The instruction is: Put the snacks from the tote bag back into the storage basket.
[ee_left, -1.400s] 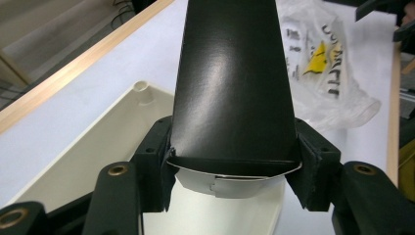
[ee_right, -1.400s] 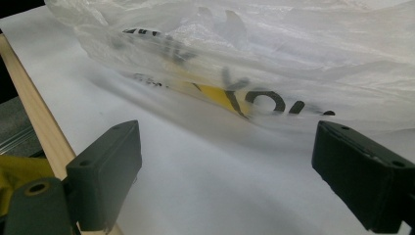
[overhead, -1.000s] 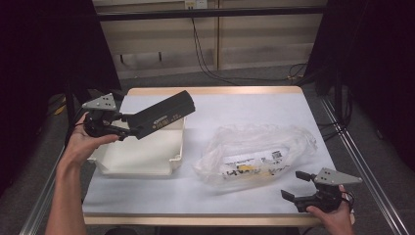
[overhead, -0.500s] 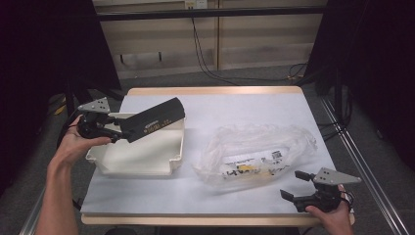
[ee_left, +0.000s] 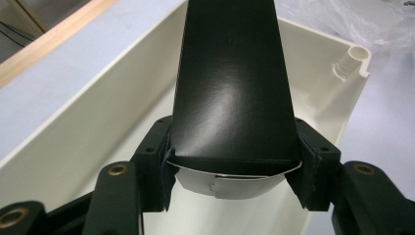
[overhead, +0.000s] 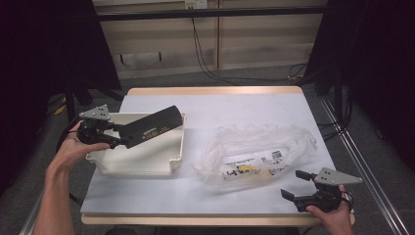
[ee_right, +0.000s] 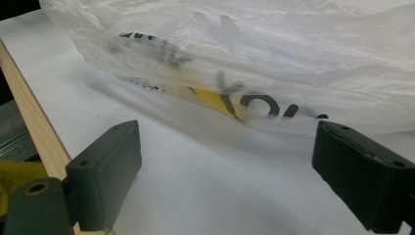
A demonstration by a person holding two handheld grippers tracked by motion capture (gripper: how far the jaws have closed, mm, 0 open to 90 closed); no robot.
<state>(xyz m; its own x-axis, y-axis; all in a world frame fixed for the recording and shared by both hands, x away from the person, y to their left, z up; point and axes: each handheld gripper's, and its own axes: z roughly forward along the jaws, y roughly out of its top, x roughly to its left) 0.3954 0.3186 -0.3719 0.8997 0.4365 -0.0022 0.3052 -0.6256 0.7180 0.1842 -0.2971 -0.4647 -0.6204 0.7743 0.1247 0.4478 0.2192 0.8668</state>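
A long black cardboard box [overhead: 152,125] is held slanted over the cream plastic tray [overhead: 147,164] at the table's left. My left gripper [overhead: 117,137] is shut on the box's near end, and in the left gripper view the pads [ee_left: 161,166] squeeze the black box [ee_left: 235,83] from both sides above the tray [ee_left: 73,132]. A crumpled clear plastic bag [overhead: 257,152] with black and yellow print lies at centre right. My right gripper [overhead: 296,185] rests open near the front right edge, its jaws wide apart in front of the bag [ee_right: 254,63].
The white table top [overhead: 230,107] has a wooden rim [overhead: 215,90] at the back. Cables [overhead: 210,58] run over the floor behind it. A metal rail [overhead: 362,166] runs along the right side.
My left gripper has carried the black box down and to the left, so it now hangs lower over the tray. The right gripper has stayed put.
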